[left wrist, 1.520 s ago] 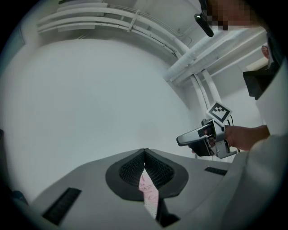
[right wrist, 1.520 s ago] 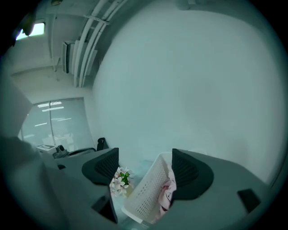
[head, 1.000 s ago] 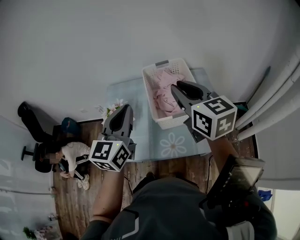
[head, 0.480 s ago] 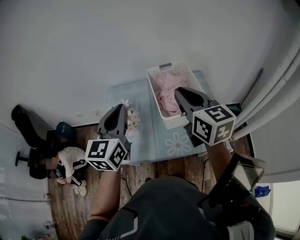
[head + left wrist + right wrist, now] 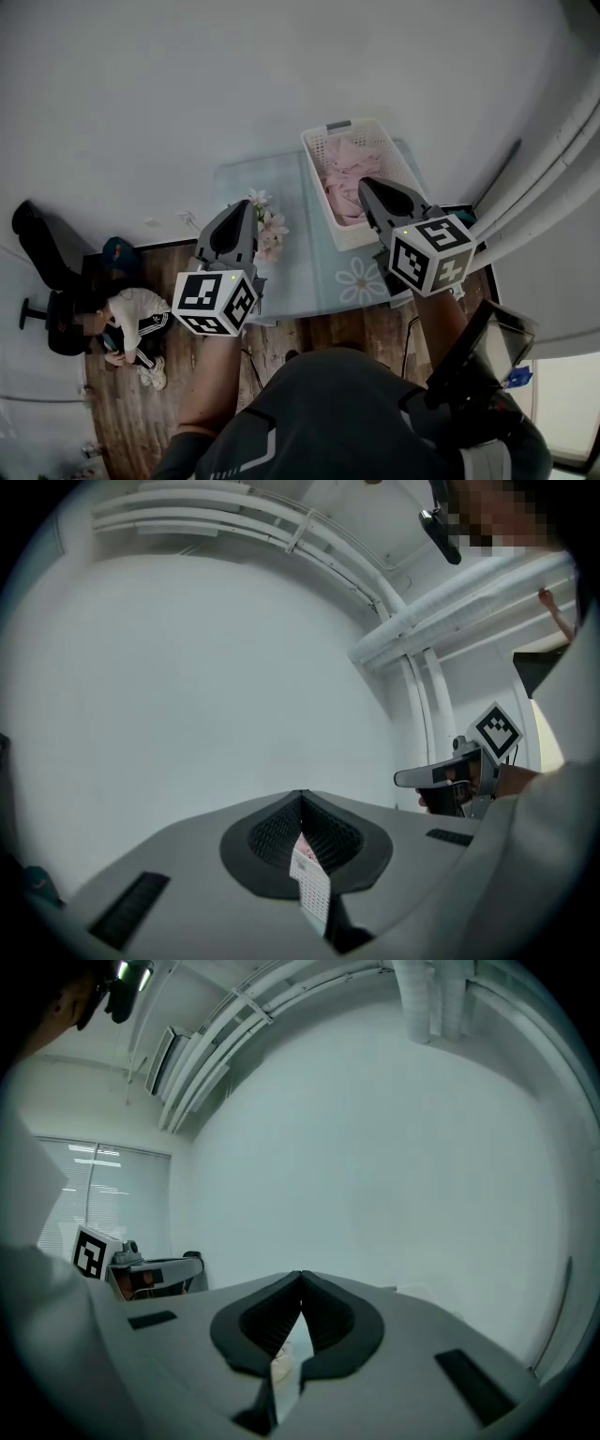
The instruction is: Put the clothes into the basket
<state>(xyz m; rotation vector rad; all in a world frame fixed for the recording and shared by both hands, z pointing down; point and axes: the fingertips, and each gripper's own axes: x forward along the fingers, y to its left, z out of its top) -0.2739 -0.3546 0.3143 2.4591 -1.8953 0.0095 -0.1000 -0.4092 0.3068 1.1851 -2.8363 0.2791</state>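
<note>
A white slatted basket [image 5: 317, 181] stands on a pale glass table [image 5: 281, 272] and holds pink clothes [image 5: 349, 167]. I hold both grippers up, well above the table. My right gripper [image 5: 367, 185] shows in front of the basket's near right corner, jaws shut with nothing between them. My left gripper [image 5: 238, 208] hangs over the table's left edge, also shut and empty. In the left gripper view my left gripper [image 5: 300, 797] faces a bare wall, with the right gripper [image 5: 441, 777] off to the side. The right gripper view has my right gripper [image 5: 300, 1277] facing the same wall.
A bunch of pink and white flowers [image 5: 267, 225] lies at the table's left edge. A person [image 5: 131, 314] crouches on the wooden floor at the left, by a dark chair [image 5: 42, 248]. White pipes [image 5: 544, 187] run down the right side.
The head view has shifted, so the basket and table sit a little higher and further right in the picture. Both grippers keep nearly the same place in view.
</note>
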